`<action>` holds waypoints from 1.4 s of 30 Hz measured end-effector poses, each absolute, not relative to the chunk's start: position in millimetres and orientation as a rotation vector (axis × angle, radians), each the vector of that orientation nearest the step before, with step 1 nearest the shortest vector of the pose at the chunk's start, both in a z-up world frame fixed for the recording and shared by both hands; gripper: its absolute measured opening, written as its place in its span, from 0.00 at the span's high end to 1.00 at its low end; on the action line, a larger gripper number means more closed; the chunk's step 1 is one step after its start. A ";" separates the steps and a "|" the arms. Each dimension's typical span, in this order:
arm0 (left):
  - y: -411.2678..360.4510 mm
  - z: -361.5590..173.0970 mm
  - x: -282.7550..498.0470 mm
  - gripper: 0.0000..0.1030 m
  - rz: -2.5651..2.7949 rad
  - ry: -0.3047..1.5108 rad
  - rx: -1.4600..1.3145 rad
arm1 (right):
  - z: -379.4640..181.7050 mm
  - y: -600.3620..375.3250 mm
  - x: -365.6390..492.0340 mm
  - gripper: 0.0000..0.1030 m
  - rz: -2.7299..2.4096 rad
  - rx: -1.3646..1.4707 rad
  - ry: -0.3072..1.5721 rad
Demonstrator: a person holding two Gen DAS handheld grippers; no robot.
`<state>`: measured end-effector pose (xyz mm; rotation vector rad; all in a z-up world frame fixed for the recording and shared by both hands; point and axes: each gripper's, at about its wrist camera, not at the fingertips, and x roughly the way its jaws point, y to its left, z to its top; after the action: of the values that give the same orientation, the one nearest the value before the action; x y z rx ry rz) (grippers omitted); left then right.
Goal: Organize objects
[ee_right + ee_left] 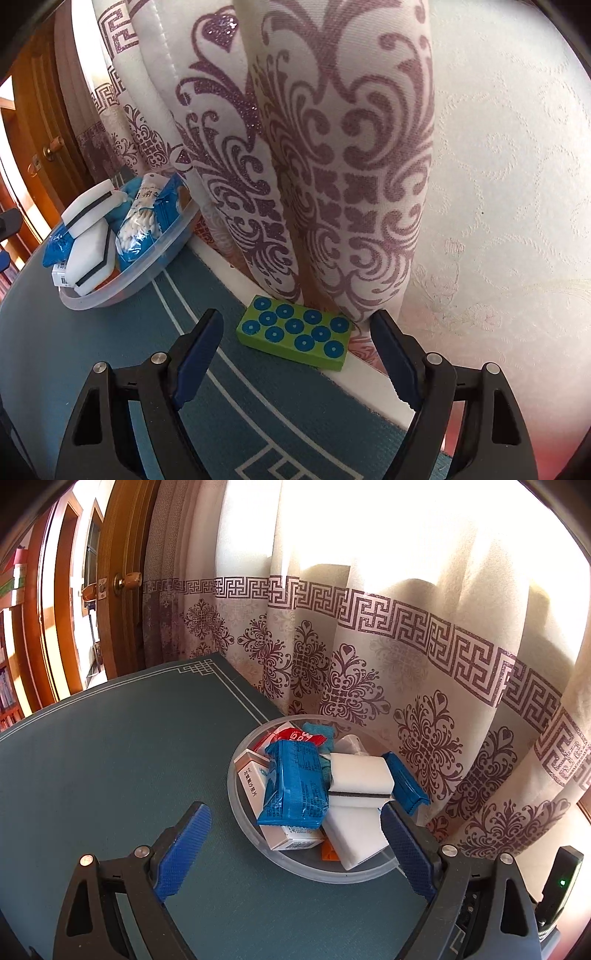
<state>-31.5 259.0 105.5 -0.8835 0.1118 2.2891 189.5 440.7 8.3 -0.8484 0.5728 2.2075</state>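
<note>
A clear plastic bowl (306,873) sits on the teal table mat near the curtain. It is heaped with a blue packet (295,786), white sponges with a black stripe (360,775), a white medicine box (255,779) and a red wrapper (301,735). My left gripper (293,808) is open above the bowl's near side, its pads clear of everything. In the right wrist view a green block with blue circles (295,334) lies flat at the mat's edge, against the curtain. My right gripper (298,315) is open with the block just ahead between its fingertips, untouched. The bowl (110,300) shows at the left there.
A patterned white and purple curtain (369,646) hangs close behind the bowl and the block. A bag of cotton swabs (138,227) lies in the bowl. A wooden door with a brass knob (127,581) stands at the far left. Bare teal mat (110,757) stretches left of the bowl.
</note>
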 end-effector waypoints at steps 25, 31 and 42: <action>223.7 87.4 -50.1 0.07 2.377 0.034 -0.951 | 49.1 363.0 172.9 0.35 2.420 -0.719 0.271; 220.4 85.3 -52.6 0.07 2.398 0.052 -0.946 | 68.5 371.0 122.9 0.35 2.459 -0.671 0.239; 207.7 79.2 -67.9 0.07 2.423 0.002 -0.995 | 65.6 387.6 59.8 0.35 2.500 -0.752 0.216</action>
<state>-67.9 207.7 79.2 -0.9948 0.0018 2.4226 59.8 387.6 65.6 -0.7524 0.2156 2.4996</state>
